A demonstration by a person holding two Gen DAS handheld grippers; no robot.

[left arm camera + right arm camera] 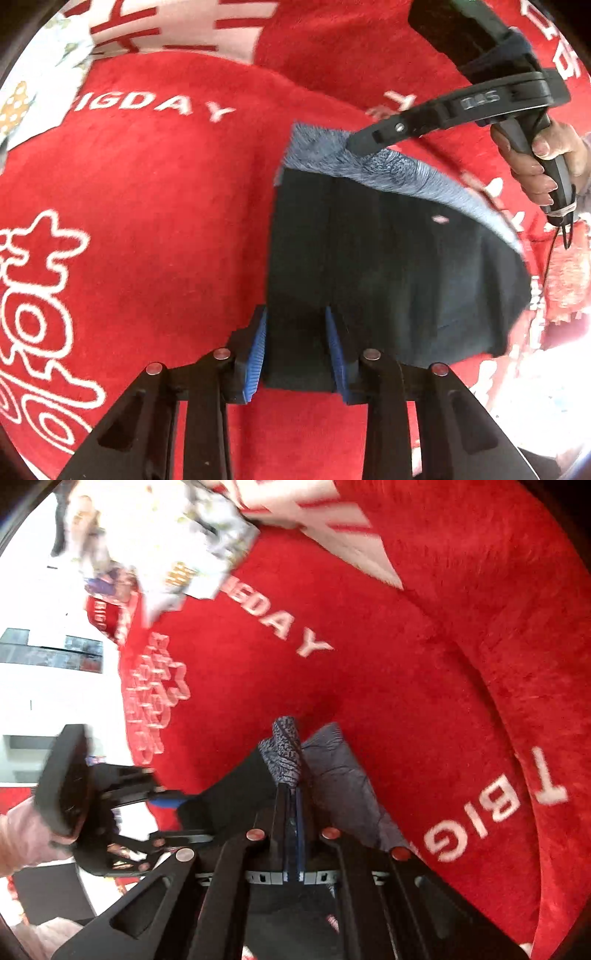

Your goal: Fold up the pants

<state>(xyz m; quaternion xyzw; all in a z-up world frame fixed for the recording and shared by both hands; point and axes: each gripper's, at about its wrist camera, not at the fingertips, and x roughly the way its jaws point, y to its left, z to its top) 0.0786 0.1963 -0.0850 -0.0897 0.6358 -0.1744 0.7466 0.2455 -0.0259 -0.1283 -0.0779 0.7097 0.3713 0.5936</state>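
Red blanket (147,177), white lettering, spread under everything; patterned cloth (33,81) at far edge.

Pants (388,258): dark, compact panel, grey fleecy lining (332,155) turned up along far edge. Lifted off blanket between both grippers, not lying flat. Judged mid-fold: already reduced to short block, at least one fold remaining, then laying down and smoothing.

Left gripper (295,343): jaws partly apart, near hem between blue pads, apparently grasping.

Right gripper (293,797): jaws clenched on fleecy edge.
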